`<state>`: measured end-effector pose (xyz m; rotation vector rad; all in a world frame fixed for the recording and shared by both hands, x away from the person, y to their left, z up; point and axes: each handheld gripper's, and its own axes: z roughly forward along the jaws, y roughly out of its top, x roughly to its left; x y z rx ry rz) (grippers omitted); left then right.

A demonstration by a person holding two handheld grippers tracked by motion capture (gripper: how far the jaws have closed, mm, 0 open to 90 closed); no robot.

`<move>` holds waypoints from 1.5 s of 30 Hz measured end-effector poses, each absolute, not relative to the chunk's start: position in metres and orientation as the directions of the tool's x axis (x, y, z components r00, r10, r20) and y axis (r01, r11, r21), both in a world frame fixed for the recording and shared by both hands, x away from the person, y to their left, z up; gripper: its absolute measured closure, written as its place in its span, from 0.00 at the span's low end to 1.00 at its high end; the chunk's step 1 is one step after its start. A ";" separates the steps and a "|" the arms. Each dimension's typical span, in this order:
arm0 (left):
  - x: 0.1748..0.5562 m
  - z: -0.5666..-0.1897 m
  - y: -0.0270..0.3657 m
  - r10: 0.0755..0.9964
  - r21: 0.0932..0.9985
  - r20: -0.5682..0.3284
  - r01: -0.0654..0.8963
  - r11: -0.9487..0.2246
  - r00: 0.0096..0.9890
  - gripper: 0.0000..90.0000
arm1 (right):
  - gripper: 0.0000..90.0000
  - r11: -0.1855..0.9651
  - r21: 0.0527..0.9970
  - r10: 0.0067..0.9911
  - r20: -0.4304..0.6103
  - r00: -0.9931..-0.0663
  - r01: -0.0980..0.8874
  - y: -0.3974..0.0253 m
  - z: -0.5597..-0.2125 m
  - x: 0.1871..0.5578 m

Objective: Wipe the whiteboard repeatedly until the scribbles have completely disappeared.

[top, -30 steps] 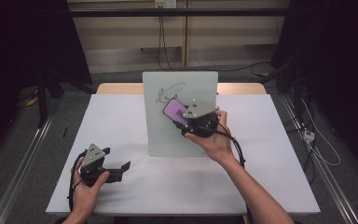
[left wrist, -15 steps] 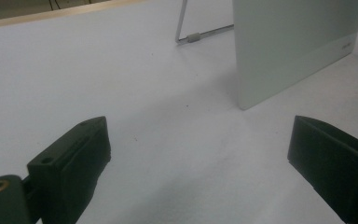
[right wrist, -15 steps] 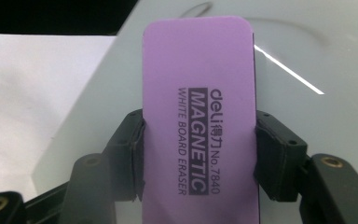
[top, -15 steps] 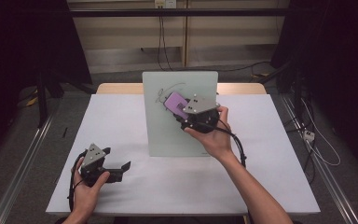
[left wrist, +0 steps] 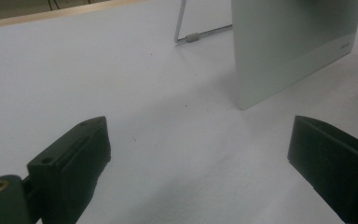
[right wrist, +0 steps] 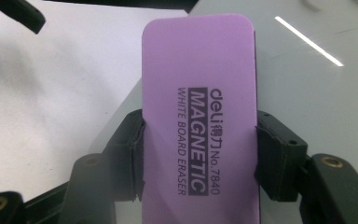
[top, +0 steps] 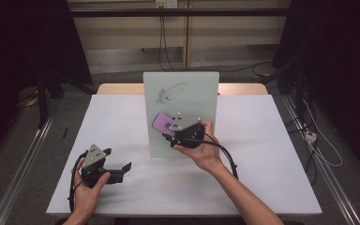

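Note:
A white board (top: pixel 187 98) stands upright mid-table with a black scribble (top: pixel 171 93) near its top. My right gripper (top: pixel 168 129) is shut on a purple magnetic board eraser (top: pixel 162 123) and holds it against the board's lower left face, below the scribble. In the right gripper view the eraser (right wrist: pixel 198 116) sits lengthwise between both jaws, with the board (right wrist: pixel 317 93) behind it. My left gripper (top: pixel 122 169) rests on the table at the front left, open and holding nothing. In the left gripper view its jaws (left wrist: pixel 200 154) stand wide apart, facing the board's lower corner (left wrist: pixel 289 51).
The white table top (top: pixel 262 154) spreads around the board. The board's wire stand leg (left wrist: pixel 193 37) reaches back behind it. Cables trail from both grippers toward the front edge. Dark floor and rails flank the table.
My right gripper has slid the eraser down and to the left across the board, from beside the scribble to the lower part. The left gripper has stayed put.

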<state>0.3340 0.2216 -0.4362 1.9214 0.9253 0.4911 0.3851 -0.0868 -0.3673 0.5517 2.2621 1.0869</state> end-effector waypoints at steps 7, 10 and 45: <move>0.335 -0.437 0.223 0.774 0.865 -0.044 0.412 -0.287 0.631 0.06 | 0.47 0.552 0.825 0.604 -0.299 -0.739 0.117 -0.095 -0.354 0.389; 0.334 -0.436 0.223 0.770 0.867 -0.038 0.404 -0.291 0.637 0.06 | 0.47 0.553 0.826 0.622 -0.320 -0.715 0.112 -0.100 -0.344 0.391; 0.335 -0.436 0.222 0.771 0.865 -0.039 0.408 -0.292 0.635 0.06 | 0.47 0.550 0.827 0.622 -0.313 -0.717 0.116 -0.085 -0.354 0.389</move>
